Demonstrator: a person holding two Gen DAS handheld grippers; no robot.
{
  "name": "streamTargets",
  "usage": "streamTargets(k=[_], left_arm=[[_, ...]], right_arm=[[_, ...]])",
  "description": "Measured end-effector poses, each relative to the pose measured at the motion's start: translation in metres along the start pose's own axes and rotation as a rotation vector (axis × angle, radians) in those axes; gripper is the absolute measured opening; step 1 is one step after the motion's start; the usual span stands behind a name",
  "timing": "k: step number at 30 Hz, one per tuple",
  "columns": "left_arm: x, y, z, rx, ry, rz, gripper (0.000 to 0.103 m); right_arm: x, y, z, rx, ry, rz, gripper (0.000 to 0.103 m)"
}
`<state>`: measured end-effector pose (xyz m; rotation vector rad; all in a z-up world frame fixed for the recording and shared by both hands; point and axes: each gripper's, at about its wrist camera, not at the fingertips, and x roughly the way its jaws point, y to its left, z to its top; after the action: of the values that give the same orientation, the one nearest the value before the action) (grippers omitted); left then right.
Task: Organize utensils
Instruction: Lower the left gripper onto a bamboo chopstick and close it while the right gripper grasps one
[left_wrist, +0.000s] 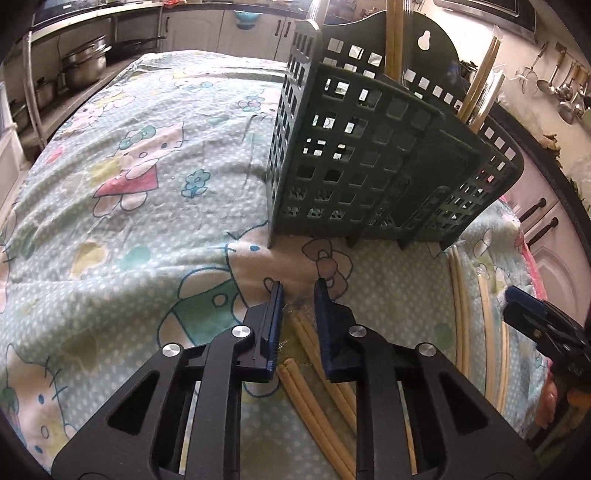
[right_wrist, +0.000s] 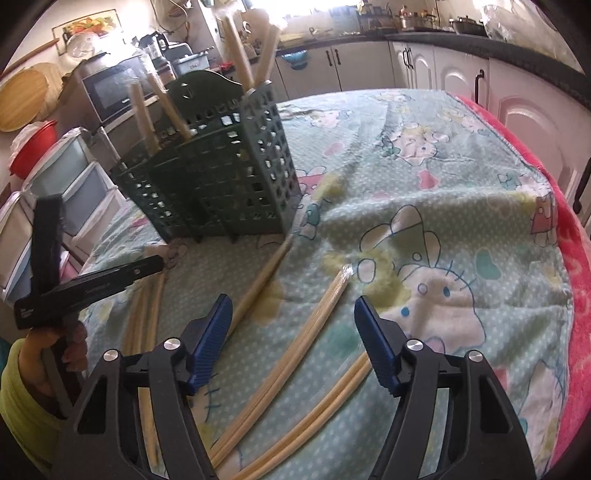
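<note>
Right wrist view: right gripper (right_wrist: 293, 328) wide open, empty, over wrapped chopsticks (right_wrist: 295, 354) near the green holder (right_wrist: 225, 177). Left gripper (left_wrist: 298, 321) half-open, straddling another pair (left_wrist: 314, 398) (not clamped). Judgement: lower squarely, close mid-length, lift level.

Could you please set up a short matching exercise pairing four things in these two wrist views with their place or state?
Things:
1. green holder
2. left gripper
3. right gripper
4. wrapped chopsticks

Place or state:
A. lying flat on the cloth
B. wide open above the cloth
C. standing upright with chopsticks inside
D. fingers narrowly apart, over a pair of chopsticks

Pairs: 1-C, 2-D, 3-B, 4-A
</note>
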<state>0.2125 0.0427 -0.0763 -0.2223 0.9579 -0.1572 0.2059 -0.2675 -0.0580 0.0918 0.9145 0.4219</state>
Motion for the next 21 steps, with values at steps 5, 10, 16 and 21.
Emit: streamTargets(k=[5,10,16,21], left_arm=[[-0.003,0.001,0.005,-0.007,-0.004,-0.02,0.006],[-0.01,0.001,0.008,-0.012,-0.02,-0.039,0.005],[-0.022,-0.003,0.012,-0.014,-0.054,-0.051,0.004],[-0.038,-0.009,0.019,-0.005,-0.101,-0.057,0.004]], right_arm=[[0.018,-0.009,0.01,0.024,0.032,-0.026,0.057],[0.035,-0.017,0.017,0.039,0.065,-0.047,0.046],[0.032,-0.026,0.018,0.06,0.043,-0.063,0.012],[0.01,-0.029,0.016,0.084,-0.023,-0.021,0.008]])
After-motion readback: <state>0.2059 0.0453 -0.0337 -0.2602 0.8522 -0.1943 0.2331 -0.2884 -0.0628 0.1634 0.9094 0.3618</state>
